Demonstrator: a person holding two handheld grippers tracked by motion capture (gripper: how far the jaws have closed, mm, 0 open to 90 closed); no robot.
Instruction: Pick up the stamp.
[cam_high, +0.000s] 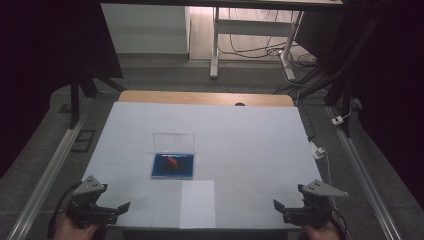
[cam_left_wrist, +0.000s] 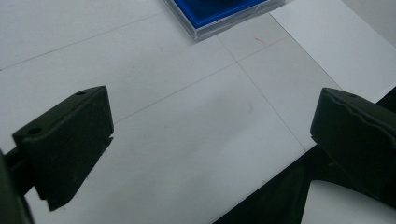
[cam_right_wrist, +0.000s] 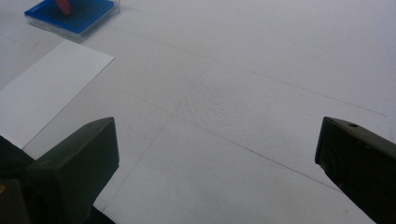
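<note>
I have the left gripper low at the near left corner of the table, jaws spread wide with nothing between them. In the left gripper view it hangs over bare white sheet at the table's near edge. My right gripper sits at the near right corner, jaws also wide apart and empty; in the right gripper view it faces plain white surface.

The blue case lies flat in the middle of the table, slightly left of centre, well apart from both grippers. A red item rests on its blue inside; I can't tell what it is. The clear lid lies flat just behind the case, touching or nearly touching its far edge. A white paper sheet lies at the near edge, just in front of the case, between my two grippers. The case's corner shows at the top of the left gripper view, and at the top left of the right gripper view.
</note>
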